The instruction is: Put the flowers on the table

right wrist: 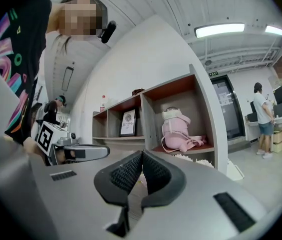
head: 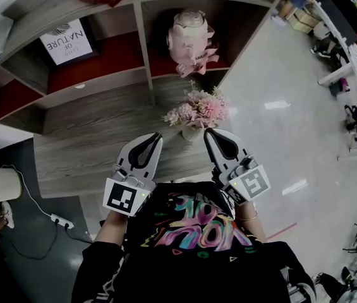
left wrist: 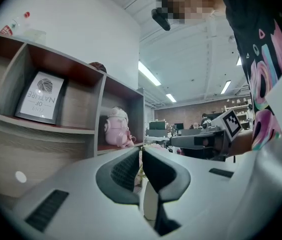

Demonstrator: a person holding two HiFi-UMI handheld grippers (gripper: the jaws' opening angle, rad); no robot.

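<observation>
Flowers (head: 198,109) in white vase (head: 192,133) upright on grey table (head: 90,144), just beyond tips of left gripper (head: 157,136) and right gripper (head: 207,132), both clenched on nothing and held close to body, presumably with placement finished and no further hold needed.

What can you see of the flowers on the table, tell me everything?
The flowers are a small bunch of pink and pale blossoms with thin green sprigs, standing upright in a small pale vase. The vase rests on the grey wood-grain table, in front of the shelf. The right gripper, shut, has its tip close beside the vase; contact cannot be told.
</observation>
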